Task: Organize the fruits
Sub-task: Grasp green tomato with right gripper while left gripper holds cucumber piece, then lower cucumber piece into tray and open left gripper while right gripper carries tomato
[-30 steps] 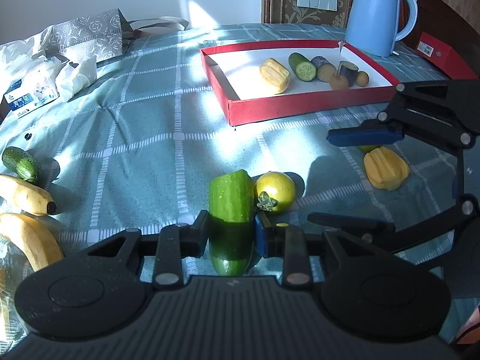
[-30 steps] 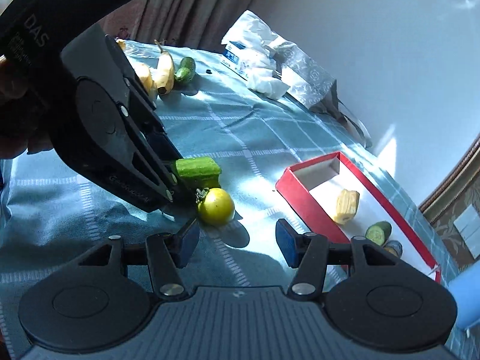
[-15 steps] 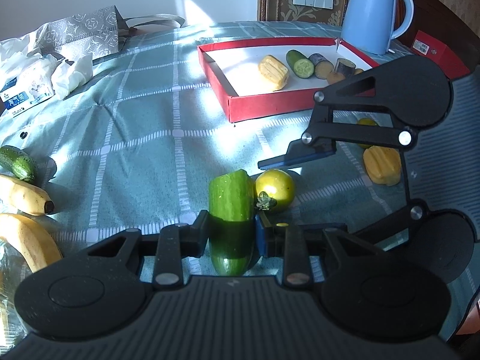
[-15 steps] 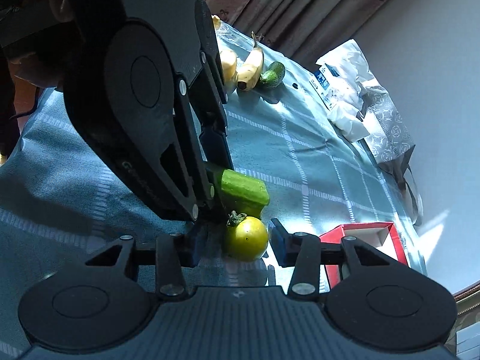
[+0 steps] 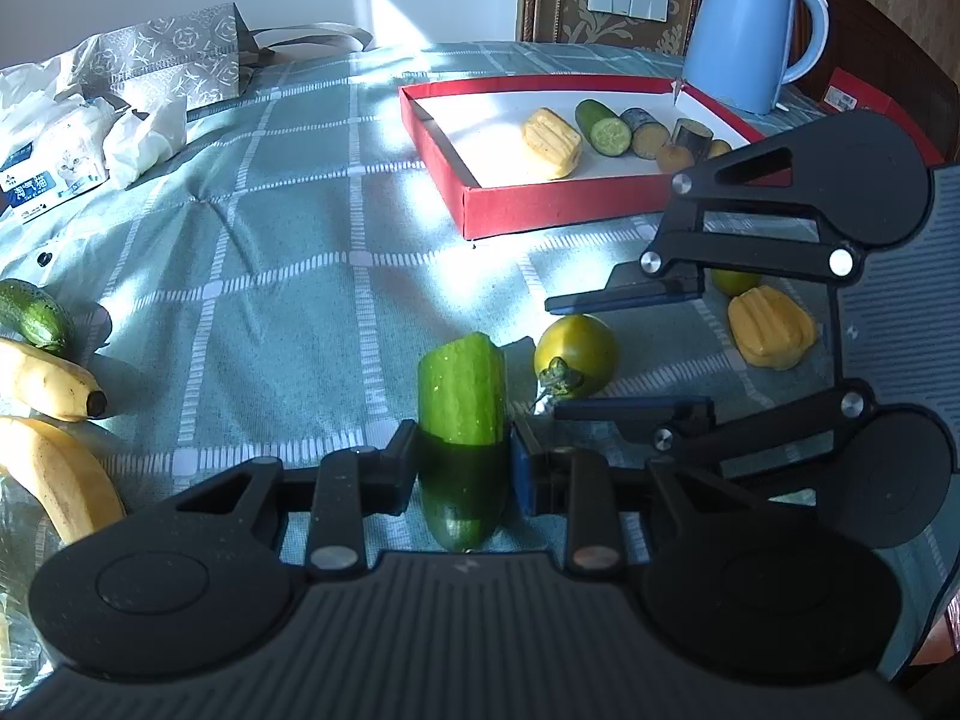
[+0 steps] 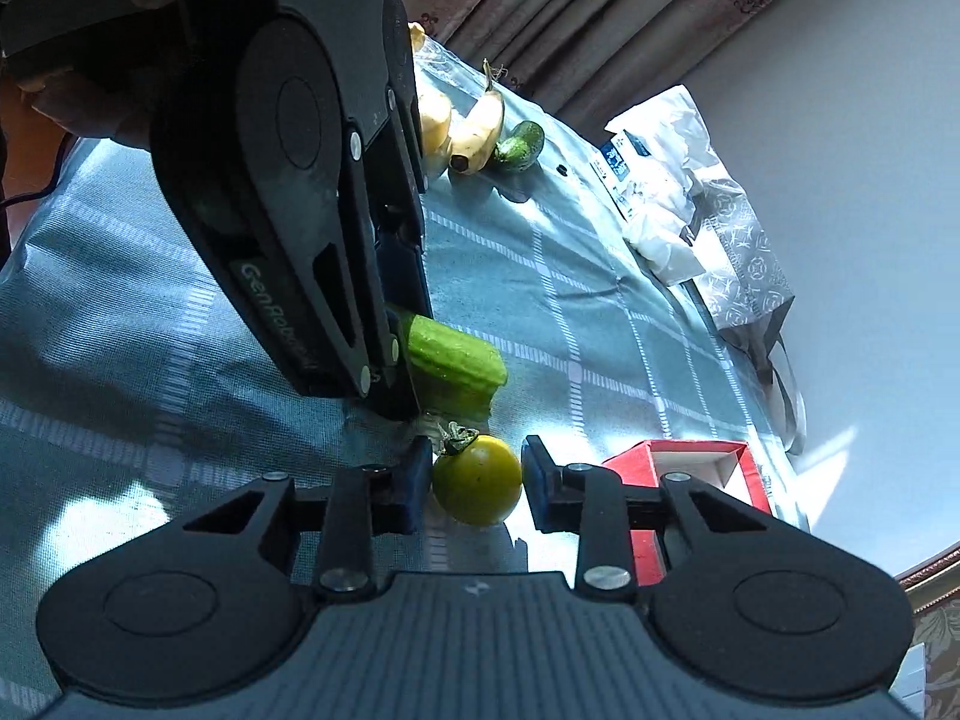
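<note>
My left gripper [image 5: 462,468] is shut on a green cucumber half [image 5: 462,396], which rests on the teal checked cloth; it also shows in the right wrist view [image 6: 450,360]. My right gripper [image 6: 477,483] is open, with its jaws either side of a yellow tomato [image 6: 477,480] with a green stem; a small gap shows at each pad. The tomato [image 5: 576,354] lies just right of the cucumber half. The red tray [image 5: 510,192] at the back holds a yellow fruit piece [image 5: 552,141], a cucumber piece [image 5: 603,126] and several other pieces.
A yellow fruit piece [image 5: 771,327] and a small lime-coloured fruit [image 5: 735,282] lie at the right. Two bananas [image 5: 48,378] and a whole cucumber [image 5: 30,312] lie at the left. A blue kettle [image 5: 750,30], tissue pack [image 5: 54,174] and grey bag [image 5: 174,60] stand behind.
My right gripper has swung in from the right and come down around the yellow tomato. My left gripper has stayed shut on the cucumber half.
</note>
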`<action>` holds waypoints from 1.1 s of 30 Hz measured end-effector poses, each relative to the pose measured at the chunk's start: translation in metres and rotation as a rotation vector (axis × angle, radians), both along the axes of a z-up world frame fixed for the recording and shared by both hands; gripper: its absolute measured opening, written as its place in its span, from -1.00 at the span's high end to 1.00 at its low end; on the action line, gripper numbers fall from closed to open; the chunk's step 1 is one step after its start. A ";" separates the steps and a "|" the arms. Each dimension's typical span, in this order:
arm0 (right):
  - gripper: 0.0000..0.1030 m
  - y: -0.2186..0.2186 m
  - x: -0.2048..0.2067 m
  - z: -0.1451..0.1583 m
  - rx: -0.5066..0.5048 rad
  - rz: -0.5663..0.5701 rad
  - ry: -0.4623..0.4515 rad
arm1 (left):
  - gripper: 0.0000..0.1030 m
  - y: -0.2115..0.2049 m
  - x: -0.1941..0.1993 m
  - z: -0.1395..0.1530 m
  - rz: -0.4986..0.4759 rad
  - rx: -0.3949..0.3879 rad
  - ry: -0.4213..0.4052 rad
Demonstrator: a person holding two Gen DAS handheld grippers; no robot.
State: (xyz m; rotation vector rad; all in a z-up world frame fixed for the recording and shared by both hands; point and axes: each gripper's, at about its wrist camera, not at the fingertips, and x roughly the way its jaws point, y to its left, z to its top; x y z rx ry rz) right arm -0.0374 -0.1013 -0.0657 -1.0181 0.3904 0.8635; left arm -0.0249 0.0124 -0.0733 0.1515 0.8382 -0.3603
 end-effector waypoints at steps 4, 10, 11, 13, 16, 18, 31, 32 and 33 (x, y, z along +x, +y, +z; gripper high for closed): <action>0.39 -0.010 -0.006 0.013 0.052 -0.078 -0.033 | 0.45 -0.005 0.001 0.000 0.013 0.015 -0.013; 0.39 -0.037 -0.015 0.036 0.165 -0.274 -0.024 | 0.45 -0.011 0.014 0.007 0.046 0.006 -0.015; 0.39 -0.043 -0.016 0.039 0.181 -0.307 -0.016 | 0.45 -0.013 0.016 0.008 0.047 0.001 -0.016; 0.39 -0.058 -0.018 0.044 0.210 -0.386 -0.004 | 0.45 -0.016 0.021 0.011 0.052 0.001 -0.019; 0.39 -0.078 -0.019 0.047 0.234 -0.477 0.017 | 0.45 -0.022 0.026 0.015 0.046 0.003 -0.027; 0.39 -0.088 -0.020 0.047 0.240 -0.526 0.020 | 0.45 -0.027 0.030 0.016 0.045 0.010 -0.025; 0.39 -0.146 -0.017 0.050 0.286 -0.756 0.042 | 0.45 -0.052 0.047 0.024 0.058 0.050 -0.017; 0.39 -0.150 -0.016 0.051 0.293 -0.766 0.040 | 0.45 -0.054 0.049 0.026 0.059 0.050 -0.021; 0.39 -0.153 -0.015 0.052 0.298 -0.775 0.043 | 0.45 -0.056 0.051 0.028 0.060 0.049 -0.025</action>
